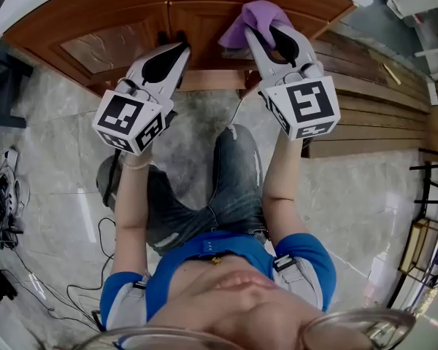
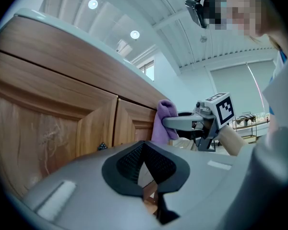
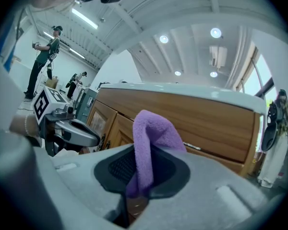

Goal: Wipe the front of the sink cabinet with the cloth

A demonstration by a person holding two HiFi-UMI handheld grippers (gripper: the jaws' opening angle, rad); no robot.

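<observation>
- Gripping the cloth (image 1: 250, 14), the right gripper (image 1: 269, 41) has its fingers closed tight on a fold of it.
- Cloth is purple and bunched. In the right gripper view its loose end stands up past the fingertips.
- Cloth sits at 12 o'clock in the head view, at the cabinet (image 1: 109, 20) front on the right-hand door, seemingly touching the wood.
- Left gripper (image 1: 177, 51) is at 9 o'clock of the right one, level with it. Fingers are together with nothing between them.
- Left tips point at the door seam, near a small dark knob (image 2: 102, 146).
- Wooden cabinet fills 10 to 2 o'clock in the head view.
- Marble floor (image 1: 51, 159) lies below the cabinet, with cables (image 1: 4, 195) at 9 o'clock.
</observation>
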